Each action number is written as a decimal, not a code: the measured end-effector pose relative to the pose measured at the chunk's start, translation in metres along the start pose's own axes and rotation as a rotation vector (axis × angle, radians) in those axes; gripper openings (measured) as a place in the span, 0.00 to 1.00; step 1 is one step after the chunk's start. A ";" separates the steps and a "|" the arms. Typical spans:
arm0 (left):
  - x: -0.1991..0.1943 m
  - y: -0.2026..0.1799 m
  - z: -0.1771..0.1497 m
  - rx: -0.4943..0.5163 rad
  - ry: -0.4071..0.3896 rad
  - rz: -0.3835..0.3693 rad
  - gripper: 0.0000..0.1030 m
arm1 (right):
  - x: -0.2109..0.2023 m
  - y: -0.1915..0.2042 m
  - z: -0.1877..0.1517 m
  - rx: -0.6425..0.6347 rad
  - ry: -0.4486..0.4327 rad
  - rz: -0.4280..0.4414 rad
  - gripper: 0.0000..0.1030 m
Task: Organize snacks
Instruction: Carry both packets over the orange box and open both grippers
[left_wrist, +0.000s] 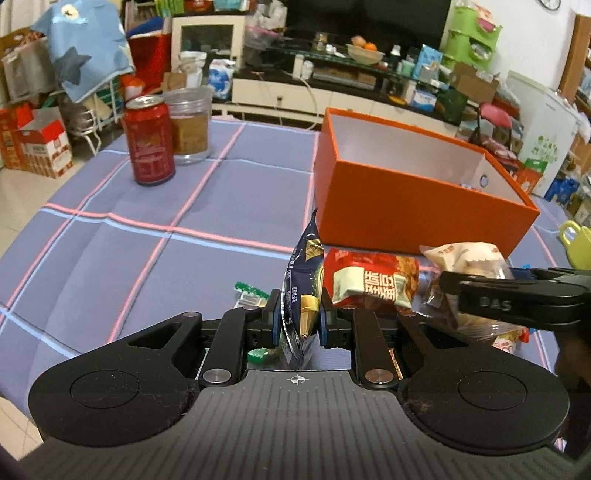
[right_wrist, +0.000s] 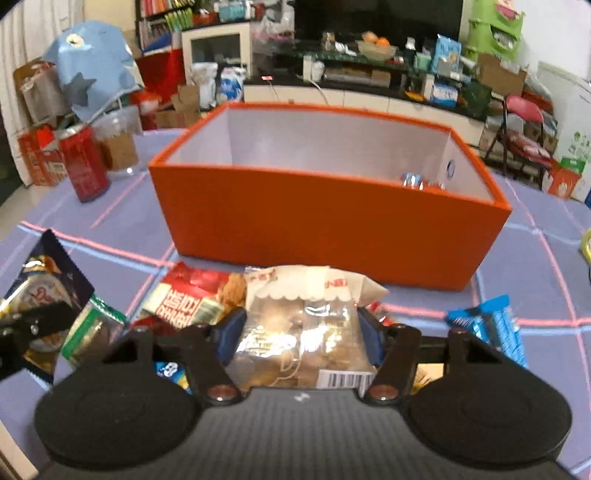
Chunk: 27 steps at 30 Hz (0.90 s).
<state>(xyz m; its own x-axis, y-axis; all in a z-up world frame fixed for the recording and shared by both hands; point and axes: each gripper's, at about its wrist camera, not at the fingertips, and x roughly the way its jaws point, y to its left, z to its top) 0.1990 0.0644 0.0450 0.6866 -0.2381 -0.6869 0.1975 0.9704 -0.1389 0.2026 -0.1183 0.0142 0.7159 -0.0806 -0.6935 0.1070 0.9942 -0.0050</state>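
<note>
My left gripper (left_wrist: 297, 317) is shut on a dark blue and gold snack packet (left_wrist: 301, 280), which stands on edge between the pads, above the cloth. The same packet (right_wrist: 40, 273) shows at the left of the right wrist view. My right gripper (right_wrist: 303, 332) has its blue pads pressed on both sides of a clear bag of brown snacks (right_wrist: 295, 288) with a white top. An open orange box (left_wrist: 406, 206) (right_wrist: 325, 221) stands just behind, with a shiny wrapped item (right_wrist: 417, 181) in its right end. A red snack packet (left_wrist: 369, 280) (right_wrist: 188, 295) lies between the grippers.
A purple checked cloth (left_wrist: 129, 251) covers the table. A red can (left_wrist: 149, 140) and a clear jar (left_wrist: 190, 122) stand far left. A blue wrapper (right_wrist: 495, 325) lies right, a green packet (right_wrist: 92, 328) left, and a green mug (left_wrist: 578, 243) sits at the right edge.
</note>
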 end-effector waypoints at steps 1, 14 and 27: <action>0.000 0.000 0.000 0.002 -0.001 0.001 0.00 | -0.003 -0.005 0.000 0.005 -0.008 0.011 0.61; -0.006 -0.033 0.009 0.054 -0.049 0.038 0.00 | -0.064 -0.030 0.001 -0.045 -0.168 0.051 0.61; -0.022 -0.067 0.051 0.081 -0.147 0.045 0.00 | -0.068 -0.046 0.017 0.022 -0.133 0.024 0.62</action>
<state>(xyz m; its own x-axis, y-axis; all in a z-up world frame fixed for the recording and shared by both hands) 0.2063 0.0028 0.1056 0.7899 -0.2038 -0.5783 0.2163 0.9751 -0.0482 0.1601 -0.1594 0.0738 0.8032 -0.0672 -0.5919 0.1032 0.9943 0.0271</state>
